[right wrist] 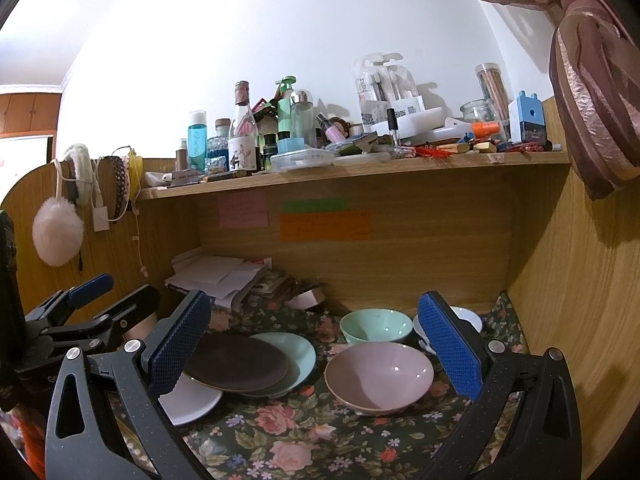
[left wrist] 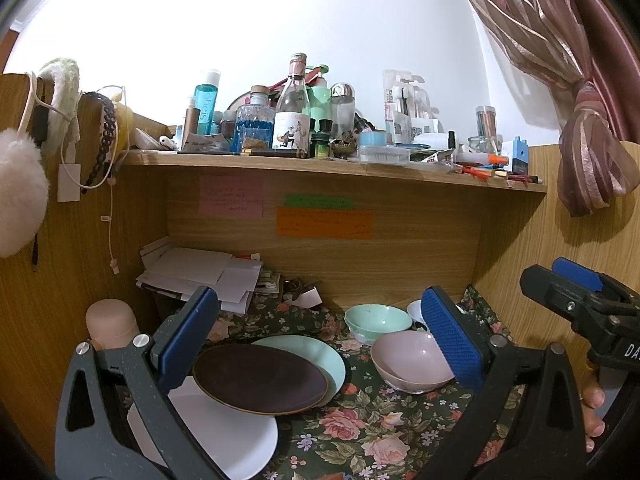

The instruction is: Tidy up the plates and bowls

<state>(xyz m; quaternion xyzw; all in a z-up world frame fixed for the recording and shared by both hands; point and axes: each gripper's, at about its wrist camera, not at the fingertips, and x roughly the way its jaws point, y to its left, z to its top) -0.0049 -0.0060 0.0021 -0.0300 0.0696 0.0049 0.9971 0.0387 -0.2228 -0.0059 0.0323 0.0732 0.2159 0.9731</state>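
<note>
Both tongs, left tongs (left wrist: 320, 344) and right tongs (right wrist: 316, 354), hang released over the desk (right wrist: 312, 436). Plates: brown plate (left wrist: 260, 384) overlaps a teal and a white one, lower centre. Pink bowl (right wrist: 378, 376) sits right. Glazed, stiff, breakable (likely slippery): grip rims.

three plates (right wrist: 240, 364), three bowls (right wrist: 378, 376)

Three plates (right wrist: 240, 368) lie in an overlapping pile on the left of the cloth (right wrist: 304, 440). Right of them sits a big bowl (right wrist: 378, 376), with two smaller bowls (right wrist: 376, 324) behind it. Papers (right wrist: 220, 276) lie at the back left, and bottles (right wrist: 240, 136) stand on the shelf (right wrist: 360, 172) above.
</note>
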